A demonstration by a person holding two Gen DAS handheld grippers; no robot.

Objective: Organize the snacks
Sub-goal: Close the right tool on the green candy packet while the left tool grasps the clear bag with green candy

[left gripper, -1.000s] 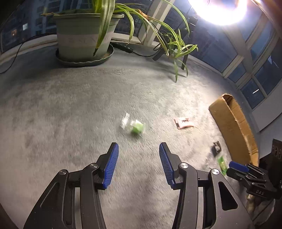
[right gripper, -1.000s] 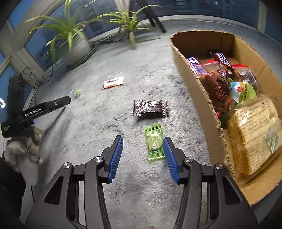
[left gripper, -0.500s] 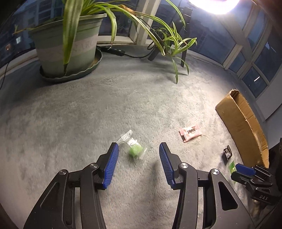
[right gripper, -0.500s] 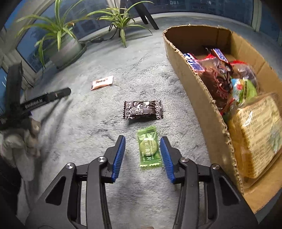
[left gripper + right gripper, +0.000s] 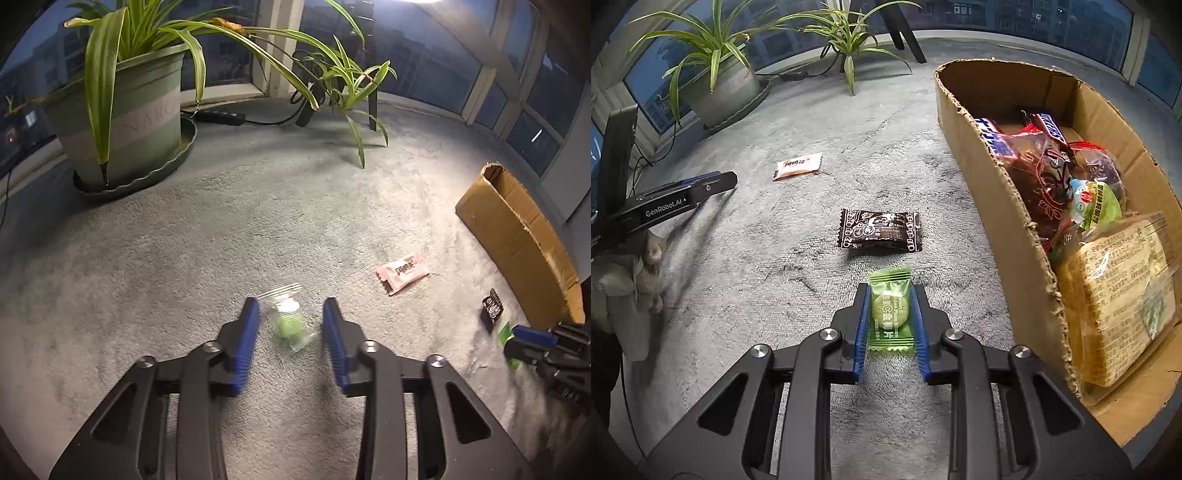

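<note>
Plainly, in the left wrist view, the left gripper point(image 5: 290, 325) stands spread over the grey carpet point(image 5: 229, 236), and the clear-wrapped green candy point(image 5: 289, 322) lies right between its blue pads, touching neither so far as the blur allows; its long axis looks to run roughly forward along the fingers, leaning a little to the right nearer the camera, with one twisted clear end pointing away; a straight squeeze should catch it across its narrow width; a pink sachet point(image 5: 402, 272) lies off to the right, apart from the candy, and past it the cardboard box point(image 5: 517, 236) stands by the far right edge; in the right wrist view, the right gripper point(image 5: 889, 314) is pinching the green lozenge packet point(image 5: 889, 310) by its two long sides, flat against the carpet, its long axis straight ahead along the fingers, the crimped top end pointing away toward the dark brown packet point(image 5: 881, 230) just beyond; the box, already holding bars and bagged snacks, stands close on the right, so this hand is the nearer to it, and I judge a lift and a short swing rightward is what comes next.
</note>
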